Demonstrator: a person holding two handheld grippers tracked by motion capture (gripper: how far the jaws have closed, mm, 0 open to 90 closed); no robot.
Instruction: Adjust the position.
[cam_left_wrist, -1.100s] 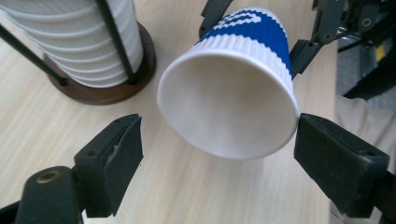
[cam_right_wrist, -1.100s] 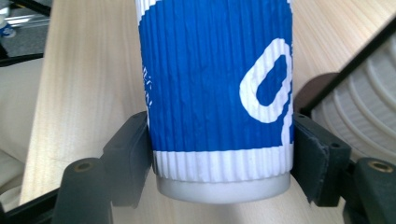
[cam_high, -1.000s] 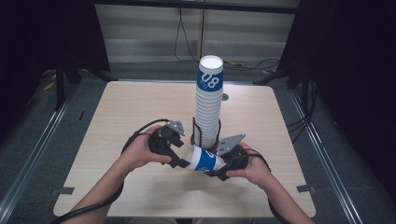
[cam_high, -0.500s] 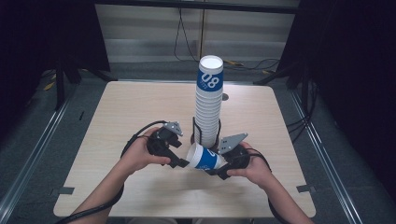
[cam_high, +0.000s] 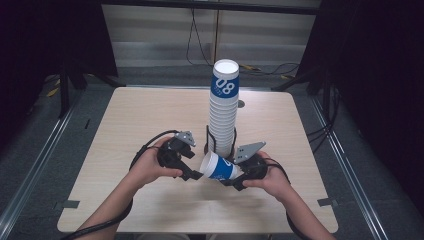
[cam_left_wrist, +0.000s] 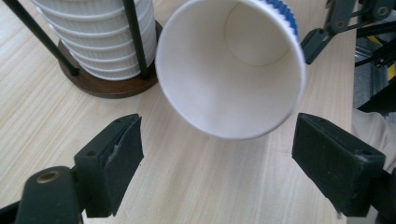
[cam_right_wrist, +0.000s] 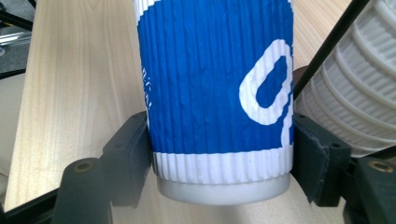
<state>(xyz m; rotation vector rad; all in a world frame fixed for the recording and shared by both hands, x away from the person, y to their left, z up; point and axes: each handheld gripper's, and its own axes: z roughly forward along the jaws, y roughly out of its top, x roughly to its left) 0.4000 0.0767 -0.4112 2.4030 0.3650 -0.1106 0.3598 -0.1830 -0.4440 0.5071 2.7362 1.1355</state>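
Between the right gripper (cam_right_wrist: 219, 154) fingers (cam_right_wrist: 128, 154), low in the right gripper view, sits the base end of the blue-and-white paper cup (cam_right_wrist: 217, 88), clamped on both flanks (the pads press right on the ribbed sleeve). That cup (cam_high: 220, 168) lies on its side above the surface (cam_high: 150, 115) at lower centre of the high view, long axis running across the frame, open mouth turned to the left gripper (cam_high: 192, 172). Seen from the left gripper (cam_left_wrist: 217, 161), the rim (cam_left_wrist: 231, 70) hangs just beyond and between the two fingers (cam_left_wrist: 119, 154), which stand wide apart and grip nothing. Behind, at upper left, is the stack of cups (cam_left_wrist: 95, 35) in its wire holder (cam_left_wrist: 109, 84). I judge the left fingers need to close across the rim.
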